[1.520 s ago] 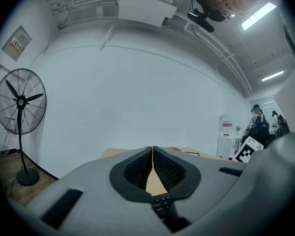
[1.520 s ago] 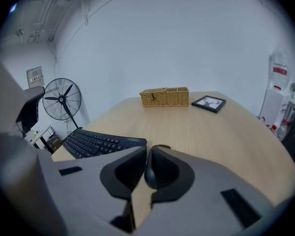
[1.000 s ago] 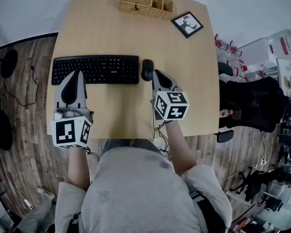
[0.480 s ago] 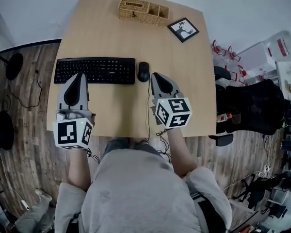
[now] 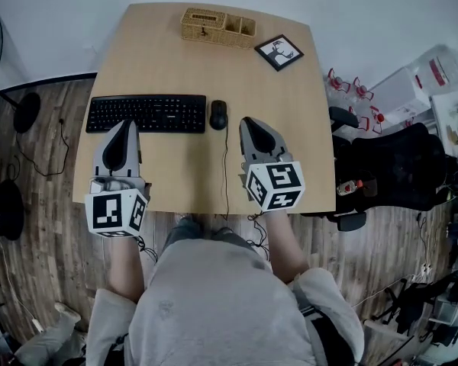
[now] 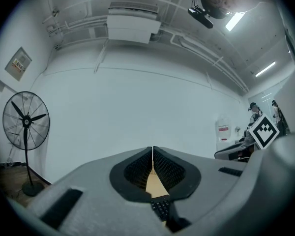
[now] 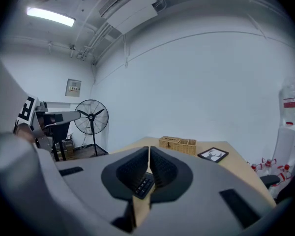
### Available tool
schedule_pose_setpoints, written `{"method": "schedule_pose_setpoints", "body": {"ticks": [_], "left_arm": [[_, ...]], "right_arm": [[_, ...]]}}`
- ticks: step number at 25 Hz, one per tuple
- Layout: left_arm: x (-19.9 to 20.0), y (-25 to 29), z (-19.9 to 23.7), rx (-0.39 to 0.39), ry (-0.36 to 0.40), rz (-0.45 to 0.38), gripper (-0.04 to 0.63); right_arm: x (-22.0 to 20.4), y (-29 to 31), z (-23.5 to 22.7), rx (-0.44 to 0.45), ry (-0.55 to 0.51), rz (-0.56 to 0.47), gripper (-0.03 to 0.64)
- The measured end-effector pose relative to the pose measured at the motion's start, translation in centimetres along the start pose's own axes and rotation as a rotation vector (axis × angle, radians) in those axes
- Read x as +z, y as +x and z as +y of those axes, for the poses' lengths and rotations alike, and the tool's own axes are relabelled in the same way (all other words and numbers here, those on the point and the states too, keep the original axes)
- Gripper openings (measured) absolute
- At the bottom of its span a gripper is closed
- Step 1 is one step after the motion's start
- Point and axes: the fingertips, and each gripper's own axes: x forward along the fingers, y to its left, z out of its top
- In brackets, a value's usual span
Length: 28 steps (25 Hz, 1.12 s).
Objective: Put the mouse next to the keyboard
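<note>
Left tongs (image 5: 124, 123) closed, empty, tips over front edge of keyboard (image 5: 146, 113). Right tongs (image 5: 249, 121) closed too, nothing gripped, tips near mouse (image 5: 217, 114), toward body and to its right, not touching. Both held parallel, pointing away from body, back ends over near edge of surface (image 5: 175, 59). Mouse just beside keyboard's right end. Bare wood between tongs; wicker basket (image 5: 217, 27), framed picture (image 5: 279, 52) along far edge.

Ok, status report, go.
Left gripper shut, empty. Right gripper shut, empty. Mouse on desk beside keyboard's right end. Nothing in the way.
</note>
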Motion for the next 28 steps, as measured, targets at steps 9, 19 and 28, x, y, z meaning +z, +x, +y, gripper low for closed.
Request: {"method": "schedule_pose_setpoints", "body": {"ticks": [9,19,28], "left_arm": [[1.4,-2.0,-2.2,0.004,0.01,-0.02,0.014],[2.2,-4.1,-4.5,0.022,0.019,-0.035,0.014],[2.8,-5.5,-6.0,0.054,0.028,-0.047,0.014]], "right_arm": [[3.0,-4.3,0.0,0.017,0.007,-0.108,0.015],[5.1,-8.3,-0.3,0.015,-0.041,-0.193,0.017],[5.9,-10.5,-0.3,0.026,-0.107,-0.237,0.015]]}}
